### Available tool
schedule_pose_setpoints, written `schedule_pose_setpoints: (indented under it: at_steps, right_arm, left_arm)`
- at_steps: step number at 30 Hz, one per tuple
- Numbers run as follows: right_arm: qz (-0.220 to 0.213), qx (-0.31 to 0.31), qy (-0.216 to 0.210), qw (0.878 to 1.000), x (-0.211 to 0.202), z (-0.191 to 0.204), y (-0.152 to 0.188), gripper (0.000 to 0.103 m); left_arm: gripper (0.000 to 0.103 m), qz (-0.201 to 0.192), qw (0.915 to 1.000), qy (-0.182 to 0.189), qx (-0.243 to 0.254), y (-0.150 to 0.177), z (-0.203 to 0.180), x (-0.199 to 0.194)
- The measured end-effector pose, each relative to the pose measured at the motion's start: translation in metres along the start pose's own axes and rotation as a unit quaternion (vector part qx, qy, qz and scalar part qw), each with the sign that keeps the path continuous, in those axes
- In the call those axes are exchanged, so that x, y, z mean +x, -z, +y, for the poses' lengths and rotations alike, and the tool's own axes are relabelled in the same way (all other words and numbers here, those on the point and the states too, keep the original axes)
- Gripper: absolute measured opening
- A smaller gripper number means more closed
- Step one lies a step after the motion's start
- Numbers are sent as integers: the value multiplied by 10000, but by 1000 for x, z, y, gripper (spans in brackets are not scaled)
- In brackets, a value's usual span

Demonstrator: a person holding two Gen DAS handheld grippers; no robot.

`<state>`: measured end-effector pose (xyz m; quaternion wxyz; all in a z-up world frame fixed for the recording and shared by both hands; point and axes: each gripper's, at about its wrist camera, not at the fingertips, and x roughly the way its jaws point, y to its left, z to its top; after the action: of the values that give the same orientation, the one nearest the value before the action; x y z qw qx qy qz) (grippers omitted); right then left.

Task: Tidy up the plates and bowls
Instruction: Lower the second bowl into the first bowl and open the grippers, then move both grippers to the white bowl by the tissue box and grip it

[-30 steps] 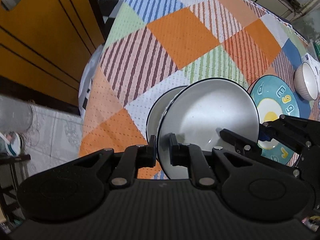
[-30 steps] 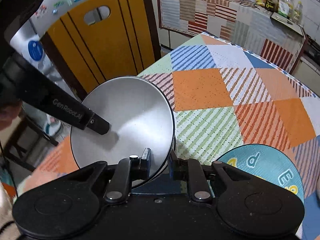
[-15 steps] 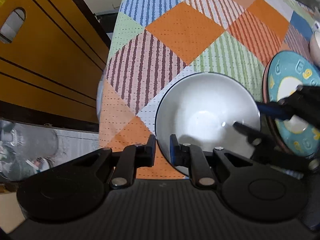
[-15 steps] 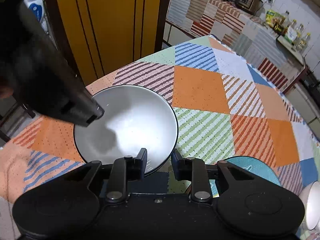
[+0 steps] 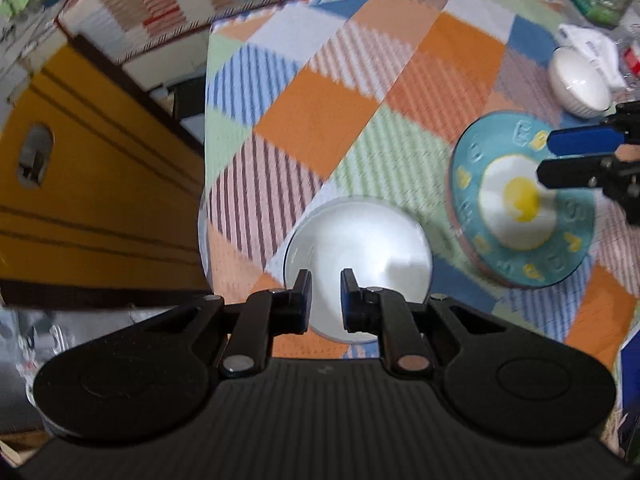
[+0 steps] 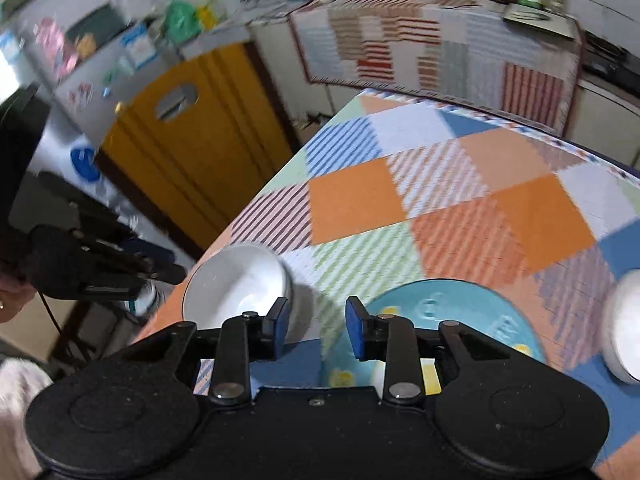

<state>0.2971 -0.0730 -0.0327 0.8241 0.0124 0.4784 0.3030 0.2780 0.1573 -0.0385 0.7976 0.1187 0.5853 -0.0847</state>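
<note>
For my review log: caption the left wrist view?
Open left tool above a white bowl; egg plate to its right.

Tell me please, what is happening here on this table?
A person is sorting dishes with a two-finger gripper in each hand. A white bowl sits near the edge of the checked tablecloth. The left gripper hovers open in front of the bowl, holding nothing. The right gripper is open too, over the blue plate with a fried-egg picture. Another white bowl stands farther back. Both views are blurred, so both hands seem to be moving.
</note>
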Motion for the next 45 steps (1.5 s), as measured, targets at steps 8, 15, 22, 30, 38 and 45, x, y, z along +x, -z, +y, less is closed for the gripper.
schedule_pose_setpoints:
  at_steps: [8,15,22,30,38,45]
  right_arm:
    - [-294,320,362,9984,-58,-42,2,42]
    - [-562,554,841,9933,-99,-78,24,66]
    - [-853,1156,1162,9828,-112,-127,58,69]
    - [-1287,1767,1058,9701,-107,-173,83,69]
    - [-1130,2096,1526,9592,-65,-216,86,68]
    - [-991,2766,1992,9349,-37,-255,89,68]
  left_arm:
    - [16,9,9984,-57,559,-16,-40,-30]
    - [16,305,9957,547,688,-20,-86,-36]
    - [19,81,9917,740,1045,-41,-145,-29]
    - [28,-420,9843,882,1470,-74,-189,-4]
    - [32,-747,9848,1291,888,-137,-212,51]
    - [33,-1140,9784,1705,236,-175,-223,96]
